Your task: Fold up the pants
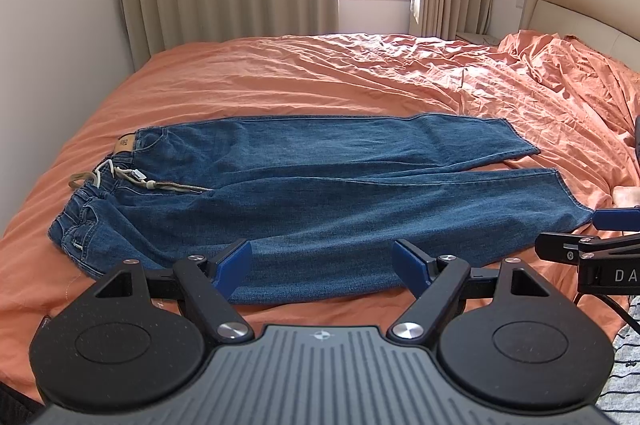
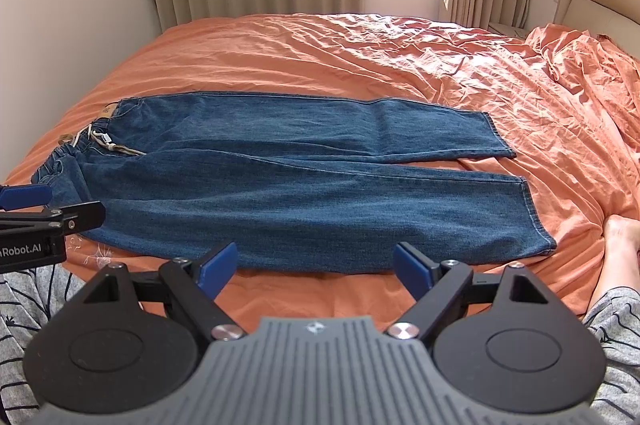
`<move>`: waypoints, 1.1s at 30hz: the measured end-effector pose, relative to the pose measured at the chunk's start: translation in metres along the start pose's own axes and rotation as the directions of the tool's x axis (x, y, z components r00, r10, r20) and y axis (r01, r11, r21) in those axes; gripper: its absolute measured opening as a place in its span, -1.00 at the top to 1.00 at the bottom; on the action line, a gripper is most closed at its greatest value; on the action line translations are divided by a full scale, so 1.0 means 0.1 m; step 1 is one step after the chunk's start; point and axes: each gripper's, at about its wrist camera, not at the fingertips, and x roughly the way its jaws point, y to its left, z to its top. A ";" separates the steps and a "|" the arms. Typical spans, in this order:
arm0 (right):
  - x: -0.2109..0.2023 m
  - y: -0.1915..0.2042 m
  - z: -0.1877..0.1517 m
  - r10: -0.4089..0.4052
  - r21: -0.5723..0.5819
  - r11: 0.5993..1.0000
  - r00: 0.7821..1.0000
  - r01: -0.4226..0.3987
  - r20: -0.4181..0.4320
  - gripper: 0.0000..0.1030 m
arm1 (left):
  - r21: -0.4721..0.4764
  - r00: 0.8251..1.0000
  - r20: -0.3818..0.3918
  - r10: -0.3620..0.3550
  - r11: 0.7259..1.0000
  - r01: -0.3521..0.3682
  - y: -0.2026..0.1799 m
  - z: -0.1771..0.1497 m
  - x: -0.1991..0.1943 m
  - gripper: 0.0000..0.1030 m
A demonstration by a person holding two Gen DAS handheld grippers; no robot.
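Pants (image 1: pixel 304 185) of blue denim lie flat and unfolded on the orange bedsheet (image 1: pixel 280 77), waistband toward nine o'clock and leg hems toward three o'clock, the near leg's edge partly hidden behind both grippers. Left gripper (image 1: pixel 322 265) hovers at six o'clock with its blue fingers (image 1: pixel 236 261) spread wide and empty; right gripper (image 2: pixel 316 267) likewise gapes, holding nothing. Drawstring (image 1: pixel 120 179) detail is hard to make out.
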 end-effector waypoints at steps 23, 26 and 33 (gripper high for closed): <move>-0.03 0.07 0.02 0.002 -0.019 1.000 1.000 -0.002 0.002 -0.59 | 0.000 1.000 0.004 -0.002 1.000 0.002 0.00 0.04 -0.05 -0.81; -0.03 0.07 0.02 0.002 -0.025 1.000 1.000 -0.002 0.006 -0.59 | -0.012 1.000 -0.002 -0.006 1.000 0.006 0.03 0.06 -0.03 -0.81; 0.08 0.00 0.01 0.014 -0.079 0.997 0.990 -0.003 0.138 -0.58 | -0.029 1.000 -0.001 -0.019 0.999 0.019 0.45 0.19 0.09 -0.39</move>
